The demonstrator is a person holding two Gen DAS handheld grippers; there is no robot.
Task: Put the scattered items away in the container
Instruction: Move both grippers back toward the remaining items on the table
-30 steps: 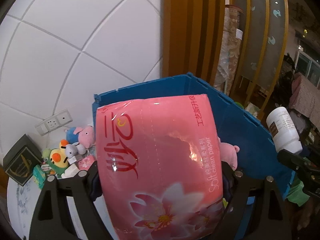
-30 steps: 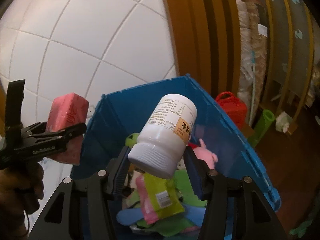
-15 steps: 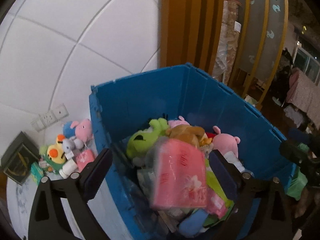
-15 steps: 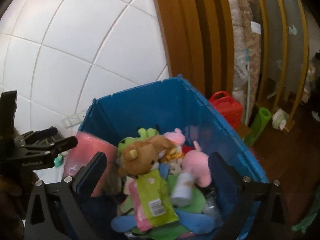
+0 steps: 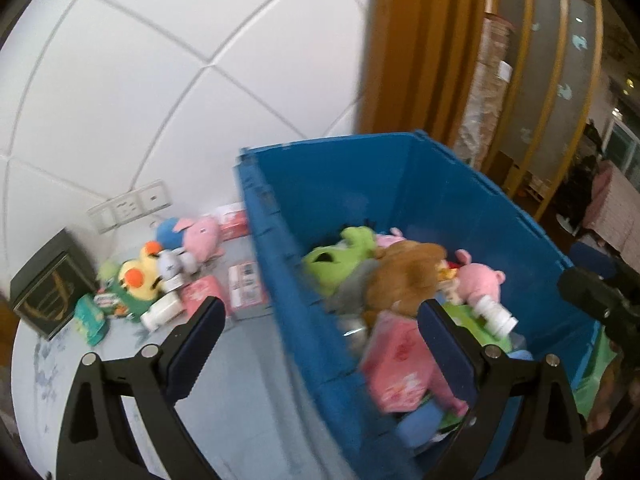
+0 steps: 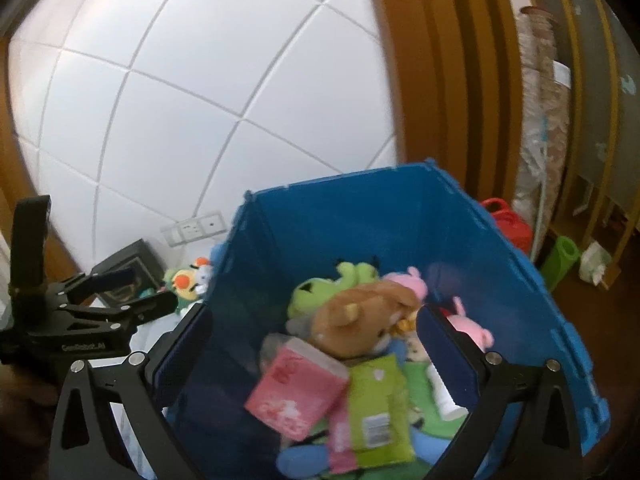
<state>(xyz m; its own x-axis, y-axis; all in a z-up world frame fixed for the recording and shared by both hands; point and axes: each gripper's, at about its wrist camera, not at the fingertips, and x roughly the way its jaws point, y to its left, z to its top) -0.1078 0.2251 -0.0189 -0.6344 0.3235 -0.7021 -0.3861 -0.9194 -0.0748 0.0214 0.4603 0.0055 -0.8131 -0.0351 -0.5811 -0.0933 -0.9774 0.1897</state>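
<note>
While blurred, pink tissue pack (image 6: 294, 394) seemingly inside blue bin (image 6: 360, 216)

We see a bright blue container (image 6: 360, 232) holding a pink tissue pack (image 6: 296, 392) printed with flowers, a green frog plush (image 6: 320, 288), a brown bear plush (image 6: 356, 320) and a white bottle (image 5: 494, 312). On the pale grey table (image 5: 240, 380) lie a yellow duck plush (image 5: 140, 276) with orange patches and a black box (image 5: 48, 284) with gold lines.

My views are evenly, softly lit; motion blur smears the toys, fisheye bends the wall tiles (image 6: 224, 92), corners go black.
</note>
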